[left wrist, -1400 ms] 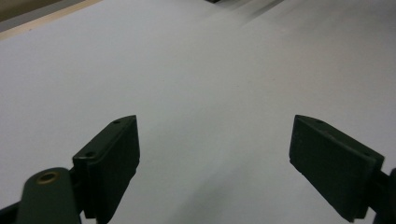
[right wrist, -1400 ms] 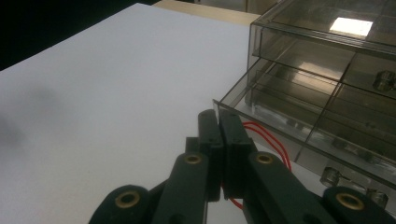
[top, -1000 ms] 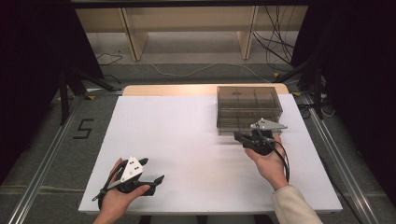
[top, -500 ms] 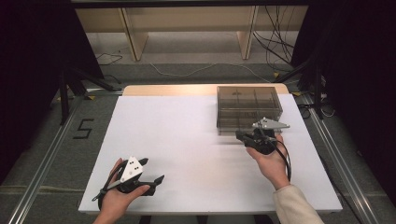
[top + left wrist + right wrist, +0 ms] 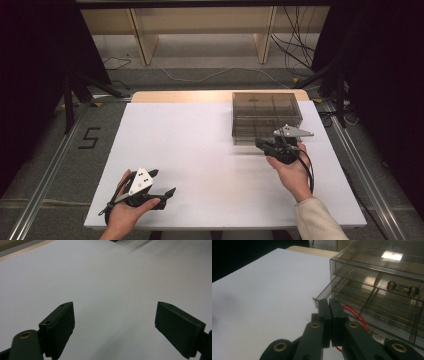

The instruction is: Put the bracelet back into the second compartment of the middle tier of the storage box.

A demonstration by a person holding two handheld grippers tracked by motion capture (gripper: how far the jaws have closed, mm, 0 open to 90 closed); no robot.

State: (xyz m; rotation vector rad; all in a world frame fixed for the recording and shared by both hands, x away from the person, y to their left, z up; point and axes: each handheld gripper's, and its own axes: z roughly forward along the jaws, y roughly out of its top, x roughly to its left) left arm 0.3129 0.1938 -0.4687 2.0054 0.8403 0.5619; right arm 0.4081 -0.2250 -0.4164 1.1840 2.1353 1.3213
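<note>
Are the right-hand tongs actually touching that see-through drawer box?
Touching. In the right gripper view, the right tongs are shut on the front lip of the clear drawer box's partly opened drawer.

The person's forearms are running off the bottom edge of the high view, the left hand [image 5: 127, 210] covering much of the left gripper [image 5: 161, 183]. In the left gripper view, the smoky plastic drawer box [image 5: 117, 240] is showing as just a dark corner clipped by the top edge. In the right gripper view, the right gripper [image 5: 329, 305] is blocking the drawer's front lip, so what the closed jaws are pinching cannot be told; red wires [image 5: 353, 312] are disappearing behind them, and the small metal part [image 5: 403, 288] inside is staying blurred through tinted plastic.
</note>
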